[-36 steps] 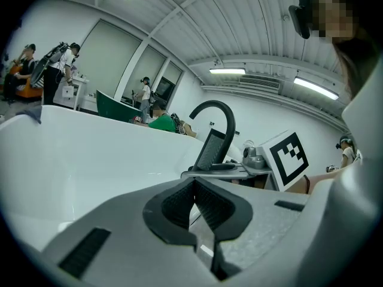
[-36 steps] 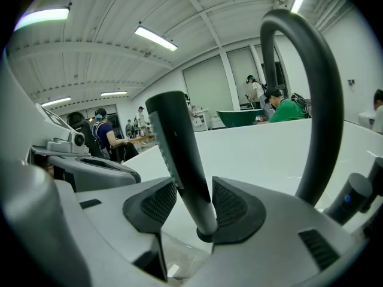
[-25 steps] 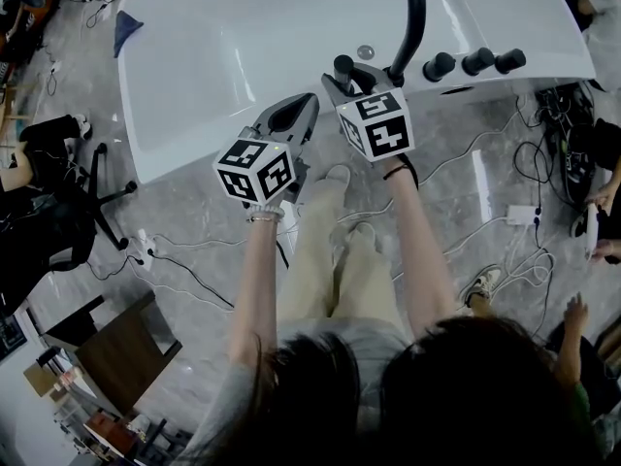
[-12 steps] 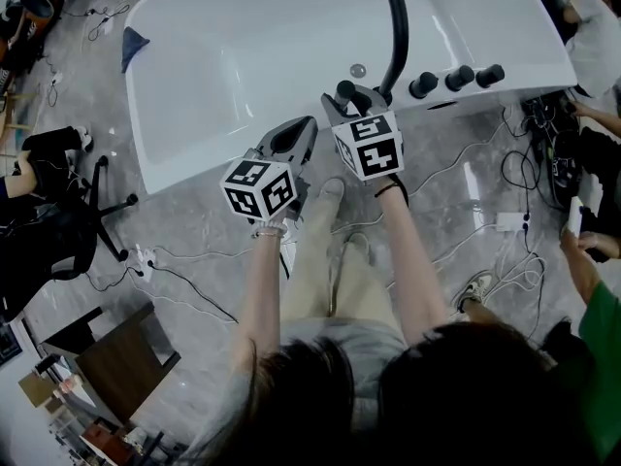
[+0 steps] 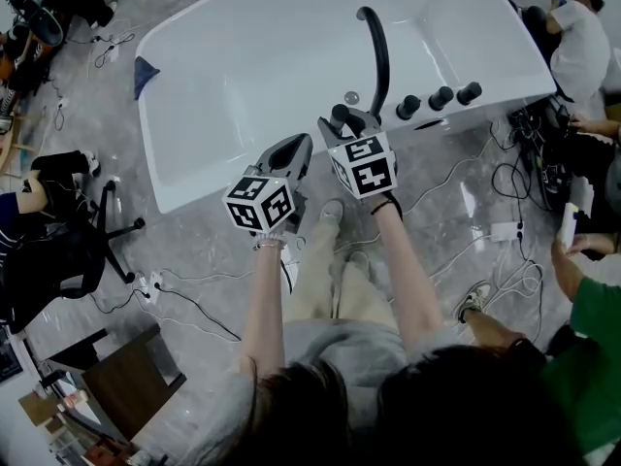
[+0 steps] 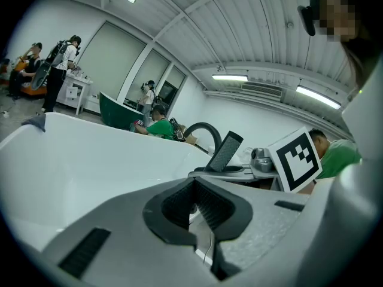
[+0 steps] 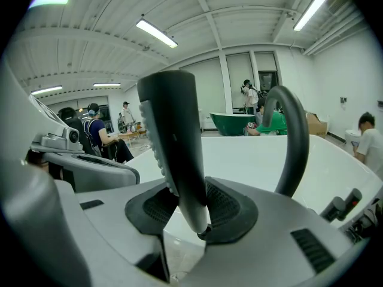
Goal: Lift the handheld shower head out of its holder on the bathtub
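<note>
In the right gripper view, a dark handheld shower head (image 7: 173,142) stands upright between my right gripper's (image 7: 191,211) pads, and the gripper is shut on its handle. From the head view, the right gripper (image 5: 344,129) holds the shower head (image 5: 342,115) above the near rim of the white bathtub (image 5: 243,76). To its left, my left gripper (image 5: 291,153) hangs over the same rim, shut with nothing in it. The left gripper view shows the shower head (image 6: 226,151) off to the right, tilted.
A black arched faucet spout (image 5: 376,47) rises from the tub rim, with three black knobs (image 5: 439,97) to its right and a small round fitting (image 5: 351,97) to its left. Cables (image 5: 505,231) lie on the floor. People sit around the tub.
Both grippers have risen, and the shower head has gone up with the right one. The tub rim now lies further below them.
</note>
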### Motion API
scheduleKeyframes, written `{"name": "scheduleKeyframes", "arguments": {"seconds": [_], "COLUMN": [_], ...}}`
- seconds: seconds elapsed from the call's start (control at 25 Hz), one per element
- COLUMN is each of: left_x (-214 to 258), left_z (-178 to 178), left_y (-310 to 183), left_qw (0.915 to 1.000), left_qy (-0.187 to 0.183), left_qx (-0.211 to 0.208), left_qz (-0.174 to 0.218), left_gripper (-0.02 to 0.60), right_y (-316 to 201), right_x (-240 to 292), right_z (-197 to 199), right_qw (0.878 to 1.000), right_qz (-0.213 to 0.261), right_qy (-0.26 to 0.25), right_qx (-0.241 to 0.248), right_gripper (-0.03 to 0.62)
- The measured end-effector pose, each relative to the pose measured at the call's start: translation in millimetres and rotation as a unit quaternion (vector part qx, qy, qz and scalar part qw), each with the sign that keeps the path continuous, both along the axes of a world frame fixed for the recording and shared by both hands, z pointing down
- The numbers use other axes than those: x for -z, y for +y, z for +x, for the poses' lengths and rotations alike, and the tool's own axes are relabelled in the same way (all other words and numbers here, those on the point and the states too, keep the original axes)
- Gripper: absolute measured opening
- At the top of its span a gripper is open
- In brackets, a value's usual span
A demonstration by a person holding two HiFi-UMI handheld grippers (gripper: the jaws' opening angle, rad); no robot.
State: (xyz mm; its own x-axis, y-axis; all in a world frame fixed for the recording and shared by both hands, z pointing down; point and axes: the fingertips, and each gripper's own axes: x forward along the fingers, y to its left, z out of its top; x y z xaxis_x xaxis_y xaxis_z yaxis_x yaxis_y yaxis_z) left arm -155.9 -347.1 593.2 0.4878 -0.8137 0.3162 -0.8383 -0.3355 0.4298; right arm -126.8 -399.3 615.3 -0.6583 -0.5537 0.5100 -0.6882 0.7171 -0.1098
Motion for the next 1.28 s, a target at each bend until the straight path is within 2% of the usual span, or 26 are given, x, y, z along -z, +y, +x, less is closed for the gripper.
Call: {"name": "scheduleKeyframes", "arguments": {"seconds": [0.64,1.28], "left_x": [53,116], "left_z": [5,40], "left_y": [21,42], "left_qw": [0.9996,0.9964], "left_qy": [0.015,0.001], "left_qx": [0.004,-0.045], "left_qz": [0.023,0.072], "left_gripper": [0.006,0.006], "right_y": [23,46], "right_x": [76,152], "right_z": [11,42], "right_qw": [0.999,0.996], "right_qz": [0.025,0.055], "right_qy": [-0.022,-0.073], "right_qx": [-0.003,-0.020], "right_gripper": [0.130,0.130]}}
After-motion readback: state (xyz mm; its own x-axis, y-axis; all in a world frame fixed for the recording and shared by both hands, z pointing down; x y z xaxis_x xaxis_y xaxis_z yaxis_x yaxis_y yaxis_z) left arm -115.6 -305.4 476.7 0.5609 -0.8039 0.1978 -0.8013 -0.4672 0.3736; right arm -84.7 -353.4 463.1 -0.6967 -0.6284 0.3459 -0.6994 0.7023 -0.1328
